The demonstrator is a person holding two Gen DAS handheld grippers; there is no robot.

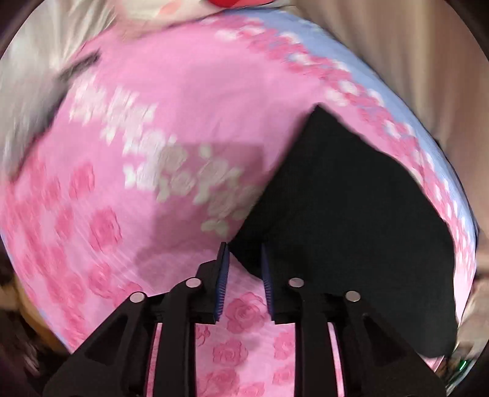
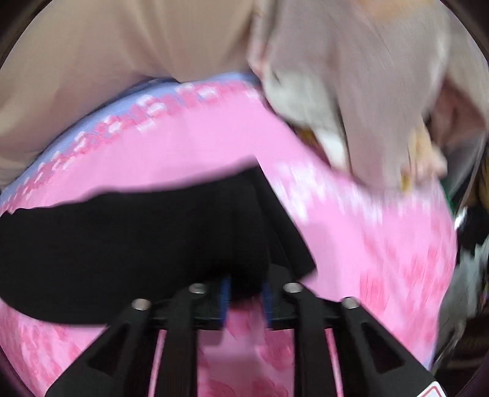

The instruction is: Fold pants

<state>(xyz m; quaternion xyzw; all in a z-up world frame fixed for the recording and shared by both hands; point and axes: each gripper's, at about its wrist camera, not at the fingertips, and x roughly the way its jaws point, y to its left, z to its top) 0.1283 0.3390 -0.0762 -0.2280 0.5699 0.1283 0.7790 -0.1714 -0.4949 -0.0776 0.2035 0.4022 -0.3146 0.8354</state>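
Black pants (image 1: 342, 195) lie on a pink rose-patterned bedspread (image 1: 171, 100). In the left wrist view my left gripper (image 1: 244, 253) is open, its blue pads apart, with a corner of the pants edge reaching between the tips. In the right wrist view the pants (image 2: 128, 244) spread to the left, and a fold of black cloth sits between the blue pads of my right gripper (image 2: 246, 290). The jaws stand narrow on it. The view is blurred by motion.
Beige curtains (image 2: 122, 39) hang behind the bed. A grey-beige garment (image 2: 366, 100) lies at the bed's far right edge. A white pillow with a red shape (image 1: 226, 3) lies at the top of the left wrist view.
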